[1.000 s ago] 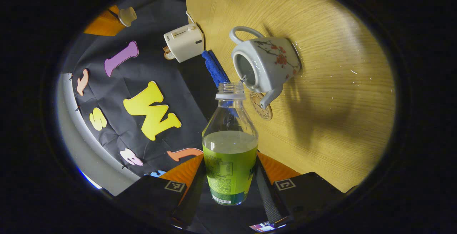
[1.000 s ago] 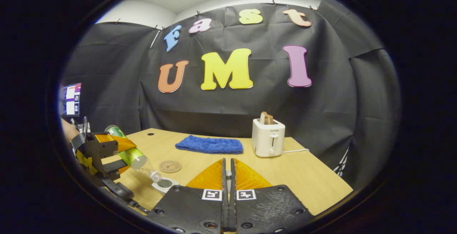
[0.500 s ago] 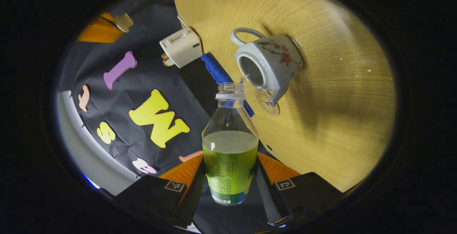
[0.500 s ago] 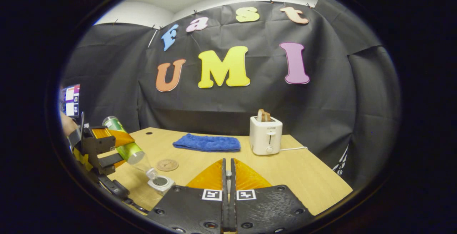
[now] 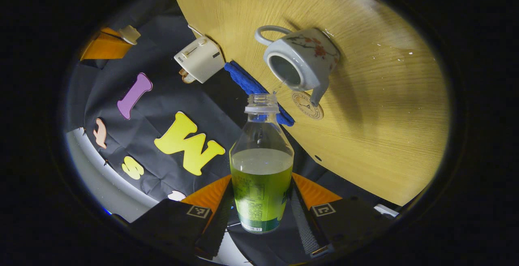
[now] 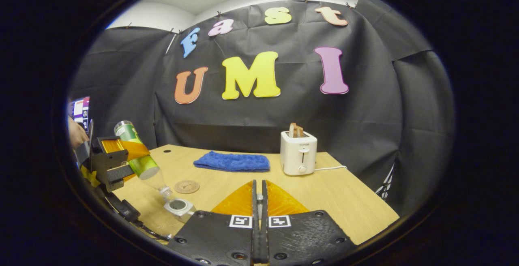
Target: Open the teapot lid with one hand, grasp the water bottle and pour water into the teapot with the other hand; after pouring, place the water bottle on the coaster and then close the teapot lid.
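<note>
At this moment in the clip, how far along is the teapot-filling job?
Done: the teapot stands open; the right gripper holds its lid away.

In hand: the left gripper grips the tilted bottle, its mouth by the teapot's opening, a thin stream falling.

Left: set the bottle on the bare coaster, then close the lid.

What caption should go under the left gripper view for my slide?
The left claw tips a green-labelled water bottle toward the open teapot, beside the coaster.
</note>
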The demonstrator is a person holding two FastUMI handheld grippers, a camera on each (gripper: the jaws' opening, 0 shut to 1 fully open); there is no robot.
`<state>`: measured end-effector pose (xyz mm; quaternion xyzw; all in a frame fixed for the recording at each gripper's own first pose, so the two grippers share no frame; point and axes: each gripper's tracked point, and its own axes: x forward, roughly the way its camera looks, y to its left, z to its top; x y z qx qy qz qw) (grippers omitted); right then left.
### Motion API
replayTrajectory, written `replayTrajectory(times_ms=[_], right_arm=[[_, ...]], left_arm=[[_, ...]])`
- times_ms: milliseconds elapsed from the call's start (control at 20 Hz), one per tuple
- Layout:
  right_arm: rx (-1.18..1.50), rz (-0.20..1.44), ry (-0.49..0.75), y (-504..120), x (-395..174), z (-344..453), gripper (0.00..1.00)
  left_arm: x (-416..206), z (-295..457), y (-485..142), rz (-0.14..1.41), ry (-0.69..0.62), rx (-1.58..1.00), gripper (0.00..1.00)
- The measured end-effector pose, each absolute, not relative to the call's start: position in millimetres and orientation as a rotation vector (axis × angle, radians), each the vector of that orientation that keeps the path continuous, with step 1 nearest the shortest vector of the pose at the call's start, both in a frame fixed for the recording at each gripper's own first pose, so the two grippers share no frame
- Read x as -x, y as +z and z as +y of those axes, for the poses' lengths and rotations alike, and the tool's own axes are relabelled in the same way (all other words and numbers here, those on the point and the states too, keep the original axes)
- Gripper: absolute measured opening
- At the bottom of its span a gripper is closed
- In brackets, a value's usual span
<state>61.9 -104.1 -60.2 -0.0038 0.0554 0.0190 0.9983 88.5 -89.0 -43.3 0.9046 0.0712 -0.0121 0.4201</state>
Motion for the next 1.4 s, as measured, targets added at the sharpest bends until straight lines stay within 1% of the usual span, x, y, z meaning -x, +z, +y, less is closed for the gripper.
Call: replayTrajectory(times_ms=[350, 400, 450, 550, 600, 650, 750, 800, 1000, 1150, 1350, 1400], right_arm=[[0.003, 0.122, 0.043, -62.5, -63.8, -104.7, 0.00], [0.002, 0.124, 0.044, -64.0, -64.2, -104.9, 0.00], [0.002, 0.128, 0.043, -64.8, -64.6, -105.4, 0.00], [0.000, 0.133, 0.049, -66.2, -64.8, -103.7, 0.00], [0.004, 0.134, 0.047, -66.0, -64.6, -103.9, 0.00], [0.008, 0.133, 0.049, -65.7, -65.2, -104.0, 0.00], [0.012, 0.131, 0.050, -64.8, -64.7, -103.5, 0.00], [0.012, 0.131, 0.048, -66.2, -65.0, -104.5, 0.00], [0.009, 0.140, 0.038, -67.8, -65.2, -109.9, 0.00], [0.010, 0.130, 0.015, -62.2, -63.6, -118.7, 0.00], [-0.006, 0.135, 0.012, -64.4, -62.3, -125.3, 0.00], [-0.007, 0.136, 0.012, -64.8, -63.0, -125.8, 0.00]], left_arm=[[-87.4, -95.4, -41.8, 0.166, -0.033, -2.295, 0.76], [-87.5, -96.5, -41.8, 0.161, -0.036, -2.294, 0.73], [-88.0, -97.3, -42.1, 0.161, -0.039, -2.291, 0.76], [-87.9, -95.2, -44.2, 0.155, -0.040, -2.268, 0.76], [-87.7, -91.9, -45.5, 0.161, -0.043, -2.245, 0.78], [-87.5, -87.6, -48.9, 0.173, -0.047, -2.220, 0.75], [-90.2, -89.2, -52.2, 0.143, -0.053, -2.163, 0.76], [-90.8, -88.1, -53.0, 0.124, -0.047, -2.117, 0.76], [-87.0, -77.1, -76.8, 0.133, -0.073, -1.857, 0.75], [-83.4, -74.9, -80.8, 0.087, -0.073, -1.650, 0.75], [-87.5, -66.4, -89.1, 0.106, -0.082, -1.256, 0.75], [-88.7, -66.7, -80.0, 0.090, -0.068, -1.138, 0.75]])
